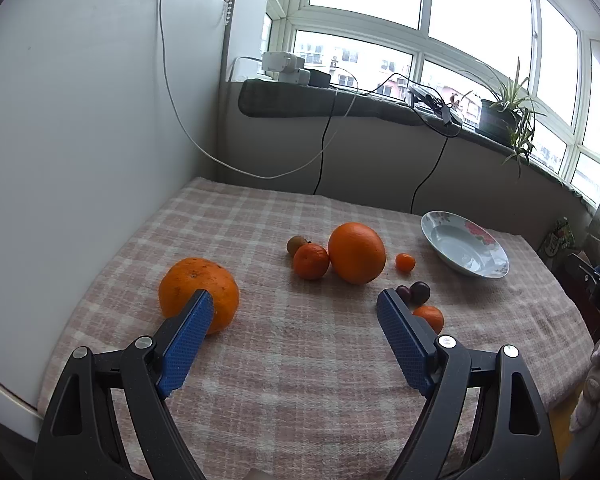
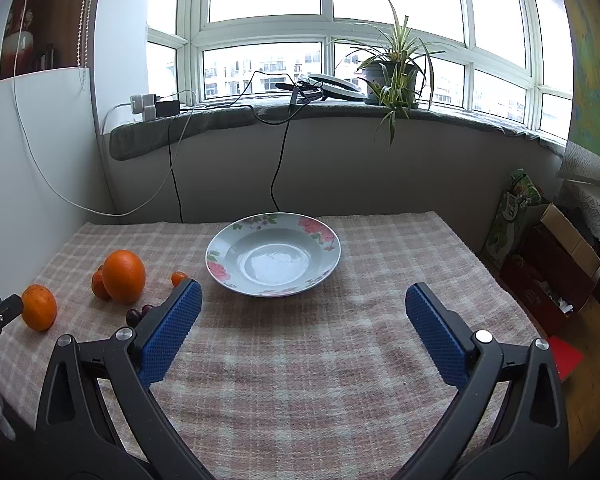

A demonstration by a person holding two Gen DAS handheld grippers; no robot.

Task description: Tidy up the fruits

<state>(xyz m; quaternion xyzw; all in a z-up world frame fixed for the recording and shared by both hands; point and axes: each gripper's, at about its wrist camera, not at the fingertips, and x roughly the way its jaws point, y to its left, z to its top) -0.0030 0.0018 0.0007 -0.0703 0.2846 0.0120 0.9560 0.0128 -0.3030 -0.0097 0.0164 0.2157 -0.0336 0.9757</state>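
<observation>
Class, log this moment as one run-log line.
left gripper: open, empty | right gripper: open, empty | white floral ceramic plate: empty | large round orange: on checked tablecloth

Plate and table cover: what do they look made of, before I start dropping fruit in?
The plate looks like glazed ceramic or porcelain: a glossy pale surface with window glare in its well and printed pink flowers on the rim; melamine can't be ruled out. The table cover looks like soft woven cloth, matte, with a fuzzy pink-and-cream check and slight wrinkles, so it should cushion fruit.

small tangerine point(image 1: 430, 316) half behind gripper point(image 1: 296, 300)
</observation>
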